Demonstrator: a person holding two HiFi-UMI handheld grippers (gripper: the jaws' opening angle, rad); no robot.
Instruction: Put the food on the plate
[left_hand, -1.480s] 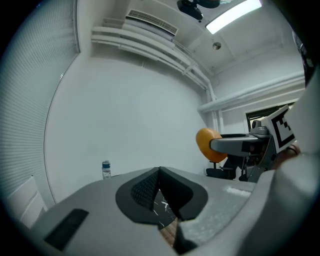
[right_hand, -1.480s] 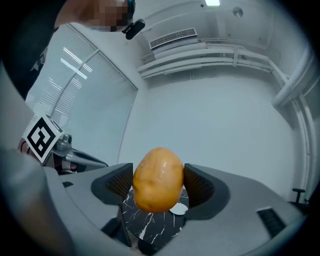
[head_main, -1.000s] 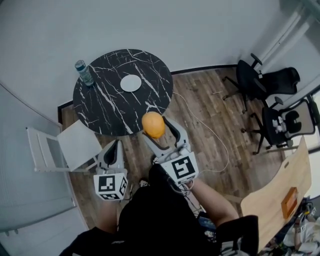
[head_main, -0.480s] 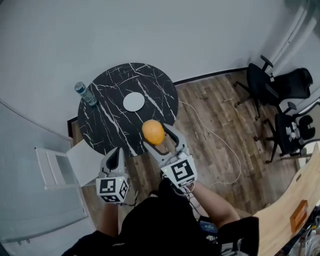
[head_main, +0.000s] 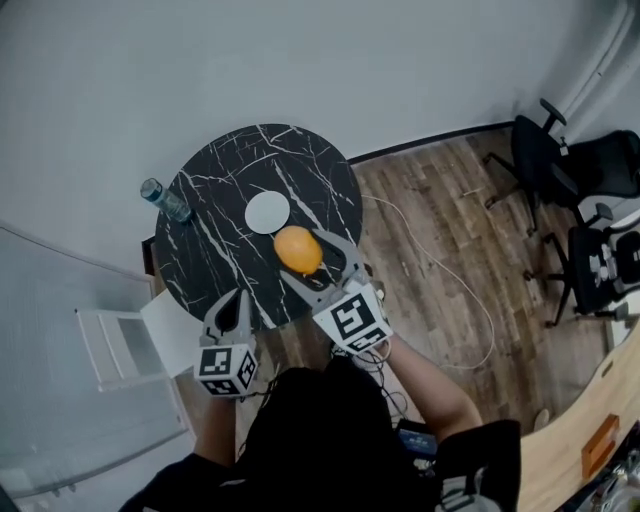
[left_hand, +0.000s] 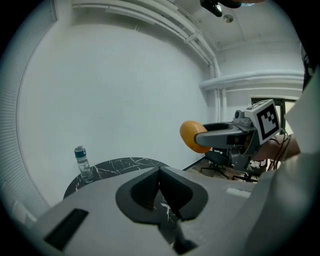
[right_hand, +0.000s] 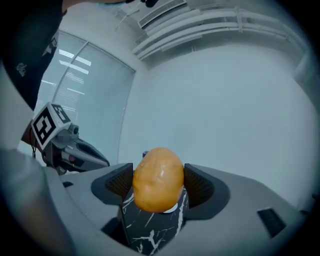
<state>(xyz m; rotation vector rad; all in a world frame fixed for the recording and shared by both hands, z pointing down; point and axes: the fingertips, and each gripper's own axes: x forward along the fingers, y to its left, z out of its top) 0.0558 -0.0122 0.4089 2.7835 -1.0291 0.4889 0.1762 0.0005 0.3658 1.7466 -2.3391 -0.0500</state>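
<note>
An orange, egg-shaped piece of food is held between the jaws of my right gripper, which is shut on it above the near part of the round black marble table. The same orange food fills the middle of the right gripper view. A small white plate lies on the table just beyond the food. My left gripper hangs at the table's near left edge, its jaws shut with nothing in them. From the left gripper view the food shows to the right, in the other gripper.
A water bottle stands at the table's far left edge. A white folding chair sits left of the table. A cable runs over the wooden floor, and black office chairs stand at the right.
My right gripper has carried the orange food forward, from short of the table to over its near part, close to the plate. The left gripper moved forward with it.
</note>
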